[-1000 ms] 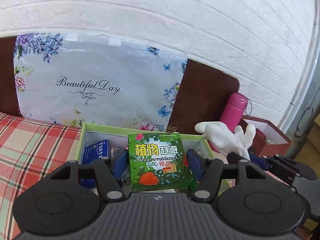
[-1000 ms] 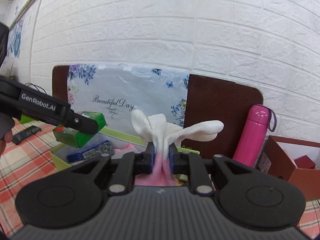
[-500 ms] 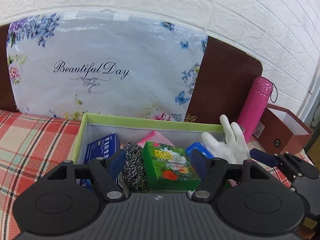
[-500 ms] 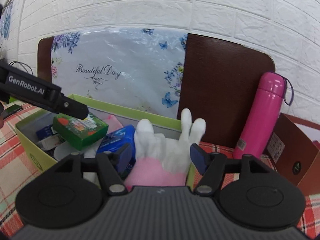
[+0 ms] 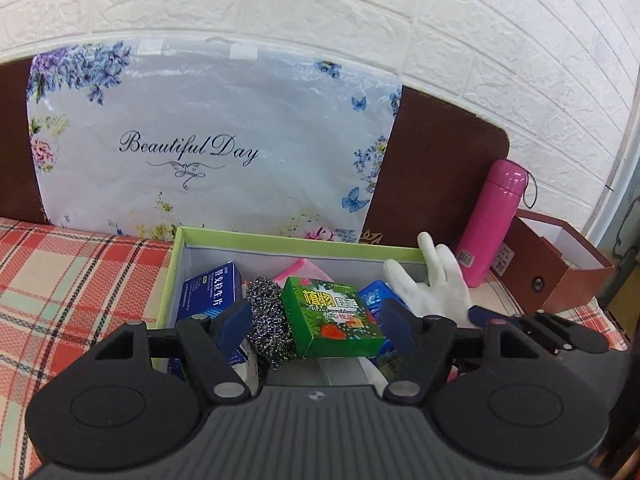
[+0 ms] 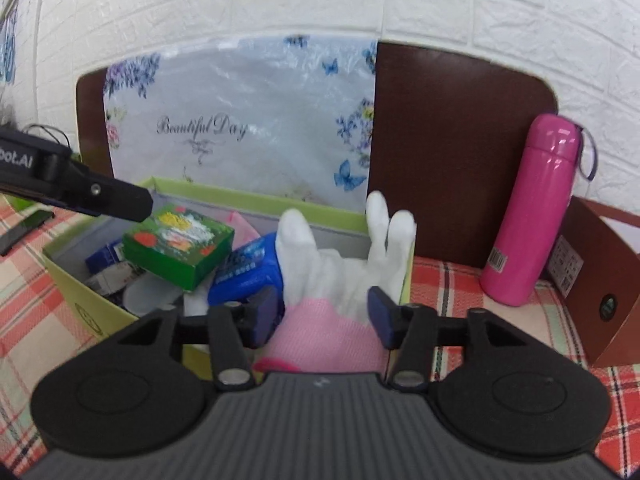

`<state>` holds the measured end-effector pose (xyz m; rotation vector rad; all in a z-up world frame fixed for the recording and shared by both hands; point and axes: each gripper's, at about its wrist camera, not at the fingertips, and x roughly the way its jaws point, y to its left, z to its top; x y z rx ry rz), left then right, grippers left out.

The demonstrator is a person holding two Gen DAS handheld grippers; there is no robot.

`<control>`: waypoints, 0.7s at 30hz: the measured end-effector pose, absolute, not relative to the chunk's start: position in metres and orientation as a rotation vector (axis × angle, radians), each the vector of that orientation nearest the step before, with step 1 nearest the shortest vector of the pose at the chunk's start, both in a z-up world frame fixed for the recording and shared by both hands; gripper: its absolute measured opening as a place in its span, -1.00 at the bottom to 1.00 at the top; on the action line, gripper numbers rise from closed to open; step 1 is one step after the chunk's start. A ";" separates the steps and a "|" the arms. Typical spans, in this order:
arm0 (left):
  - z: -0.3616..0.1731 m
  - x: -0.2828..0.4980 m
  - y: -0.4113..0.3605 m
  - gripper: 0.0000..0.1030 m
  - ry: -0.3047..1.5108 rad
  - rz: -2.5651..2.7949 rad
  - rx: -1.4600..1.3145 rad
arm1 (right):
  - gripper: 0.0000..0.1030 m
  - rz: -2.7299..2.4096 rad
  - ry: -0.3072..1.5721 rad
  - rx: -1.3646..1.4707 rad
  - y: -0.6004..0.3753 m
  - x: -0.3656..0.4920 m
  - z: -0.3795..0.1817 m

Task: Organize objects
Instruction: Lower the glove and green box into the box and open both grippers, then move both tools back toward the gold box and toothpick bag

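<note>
A light green storage box (image 5: 280, 237) (image 6: 224, 196) stands on the plaid cloth. Inside lie a green plant-print carton (image 5: 334, 322) (image 6: 178, 246), a steel scourer (image 5: 267, 320), a blue medicine box (image 5: 210, 294) and a blue packet (image 6: 248, 272). A white and pink glove (image 6: 336, 280) (image 5: 432, 284) lies over the box's right end. My left gripper (image 5: 316, 326) is open above the carton, not touching it. My right gripper (image 6: 324, 314) is open, its pads on either side of the glove's pink cuff.
A pink bottle (image 5: 492, 222) (image 6: 532, 212) and a brown open box (image 5: 560, 268) (image 6: 600, 280) stand to the right. A floral "Beautiful Day" bag (image 5: 208, 148) leans on a brown board (image 6: 452, 140) by the white brick wall. A phone (image 6: 22, 230) lies at left.
Both grippers opened. The left let the green carton drop into the box; the right let the glove fall onto the box's right end. Both pulled back slightly.
</note>
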<state>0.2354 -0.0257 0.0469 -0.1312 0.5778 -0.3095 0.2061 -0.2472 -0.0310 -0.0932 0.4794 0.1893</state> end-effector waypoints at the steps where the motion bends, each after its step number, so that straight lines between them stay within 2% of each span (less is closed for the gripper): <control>1: 0.050 0.231 -0.025 0.46 0.575 -0.306 -0.135 | 0.30 0.183 0.458 -0.085 -0.248 0.199 -0.026; 4: 0.057 0.215 -0.027 0.58 0.571 -0.316 -0.126 | 0.70 0.166 0.398 -0.056 -0.253 0.173 -0.010; 8: 0.063 0.188 -0.035 0.59 0.559 -0.324 -0.087 | 0.99 0.144 0.359 -0.006 -0.260 0.141 0.006; 21: 0.051 0.128 -0.056 0.64 0.588 -0.328 0.001 | 1.00 0.143 0.360 0.099 -0.273 0.056 0.008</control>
